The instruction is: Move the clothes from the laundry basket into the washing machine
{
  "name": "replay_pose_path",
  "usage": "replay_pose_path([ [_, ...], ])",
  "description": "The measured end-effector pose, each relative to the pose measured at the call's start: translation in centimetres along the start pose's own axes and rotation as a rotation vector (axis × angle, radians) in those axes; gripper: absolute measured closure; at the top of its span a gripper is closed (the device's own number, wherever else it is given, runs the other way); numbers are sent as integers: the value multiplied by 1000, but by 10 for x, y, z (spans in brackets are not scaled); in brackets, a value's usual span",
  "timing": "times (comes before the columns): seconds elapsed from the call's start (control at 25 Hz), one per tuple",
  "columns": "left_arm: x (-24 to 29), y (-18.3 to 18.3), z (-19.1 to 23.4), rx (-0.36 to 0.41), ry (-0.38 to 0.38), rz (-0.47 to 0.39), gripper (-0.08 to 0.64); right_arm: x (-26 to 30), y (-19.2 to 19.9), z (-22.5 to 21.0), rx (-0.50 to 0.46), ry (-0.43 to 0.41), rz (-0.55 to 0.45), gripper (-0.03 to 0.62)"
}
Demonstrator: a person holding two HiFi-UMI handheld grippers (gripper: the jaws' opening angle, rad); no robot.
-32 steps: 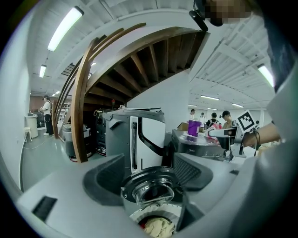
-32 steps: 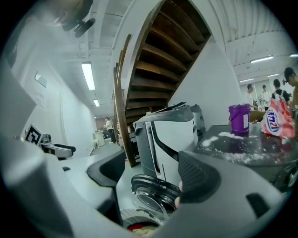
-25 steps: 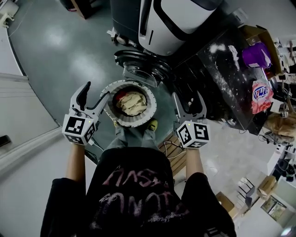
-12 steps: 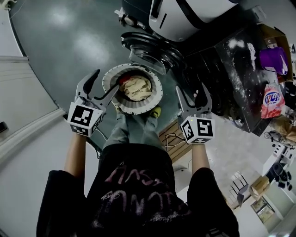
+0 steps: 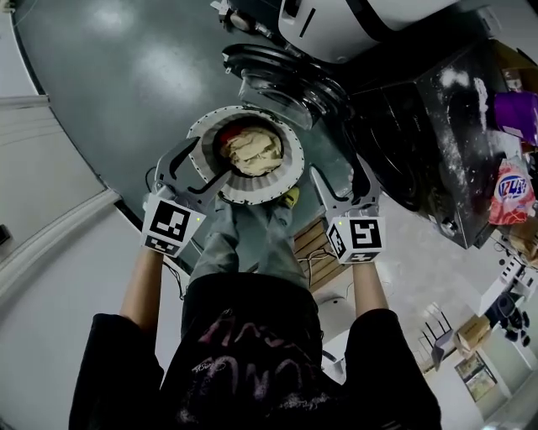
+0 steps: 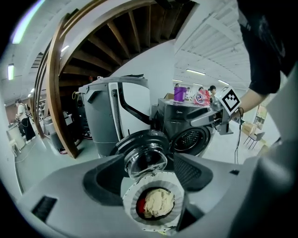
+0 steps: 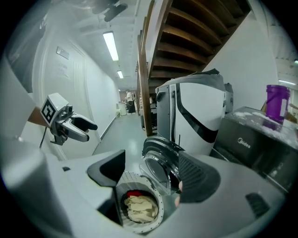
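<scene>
A round white laundry basket point(image 5: 245, 155) stands on the grey floor and holds a cream cloth point(image 5: 254, 151) over a red one. My left gripper point(image 5: 187, 168) is open and empty at the basket's left rim. On the other side, just off the rim, my right gripper point(image 5: 343, 180) hangs open and empty. In the left gripper view the basket point(image 6: 156, 204) shows between the open fingers point(image 6: 111, 179). In the right gripper view the basket point(image 7: 139, 209) lies low between the fingers point(image 7: 195, 179). Just behind the basket the dark washing machine point(image 5: 420, 143) has its round glass door point(image 5: 277, 71) swung open.
A tall white-and-grey appliance point(image 5: 353, 25) stands left of the washer. A purple bottle point(image 5: 517, 109) and a pink bag point(image 5: 513, 189) sit on the washer's top. The person's legs point(image 5: 244, 243) are right behind the basket, and a wooden staircase point(image 7: 149, 69) rises beyond.
Both grippers have come down and closer to the basket, one on each side of it. Their jaws have stayed equally wide. The clothes have not moved.
</scene>
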State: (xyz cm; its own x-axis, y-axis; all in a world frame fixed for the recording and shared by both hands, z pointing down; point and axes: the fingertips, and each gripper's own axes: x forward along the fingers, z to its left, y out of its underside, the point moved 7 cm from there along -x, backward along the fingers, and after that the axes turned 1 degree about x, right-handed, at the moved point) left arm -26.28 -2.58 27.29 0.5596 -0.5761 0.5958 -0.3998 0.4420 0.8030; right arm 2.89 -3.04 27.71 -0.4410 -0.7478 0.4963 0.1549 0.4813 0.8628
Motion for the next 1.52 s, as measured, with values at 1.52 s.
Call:
replay_pose_path([
  [1.52, 164, 222, -8, 265, 245, 295, 229, 146, 233, 50, -251, -326, 324, 233],
])
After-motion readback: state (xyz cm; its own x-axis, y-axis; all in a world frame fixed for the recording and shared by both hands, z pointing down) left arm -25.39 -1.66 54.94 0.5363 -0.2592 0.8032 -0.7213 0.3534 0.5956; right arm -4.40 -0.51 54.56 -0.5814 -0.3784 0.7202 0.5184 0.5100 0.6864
